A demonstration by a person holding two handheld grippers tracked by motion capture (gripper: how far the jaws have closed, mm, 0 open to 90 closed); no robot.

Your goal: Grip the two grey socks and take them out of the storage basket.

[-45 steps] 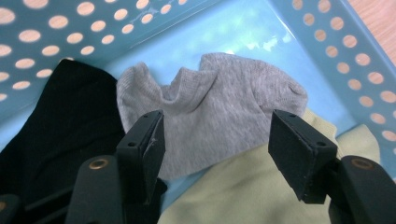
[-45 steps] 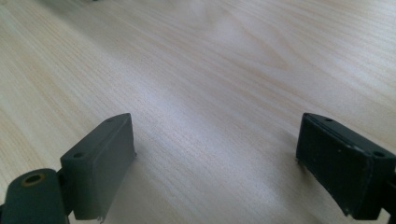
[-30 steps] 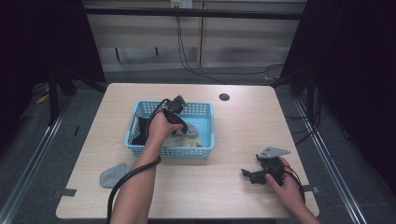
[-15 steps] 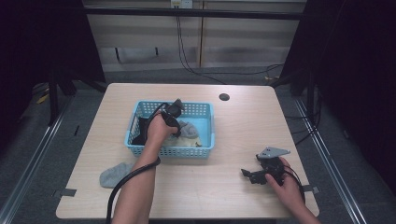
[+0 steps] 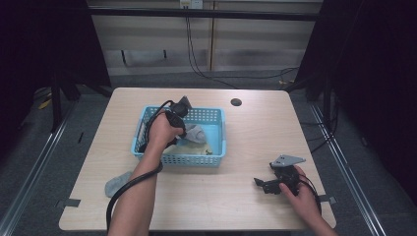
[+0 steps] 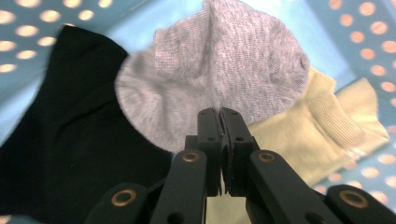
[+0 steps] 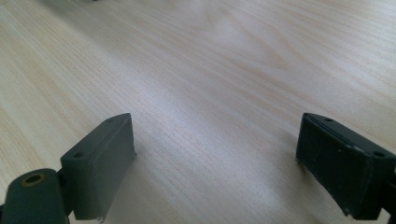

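On the left, a grey sock (image 5: 116, 183) lies on the surface (image 5: 216, 206) outside the blue basket (image 5: 214, 158). My left gripper (image 6: 219, 112) is closed on the second grey sock (image 6: 210, 70) inside the basket, so I should lift straight up, slowly, without dragging the black sock (image 6: 70, 140) or yellow sock (image 6: 322, 126). My right gripper (image 7: 215, 154) rests wide open and empty on the surface.
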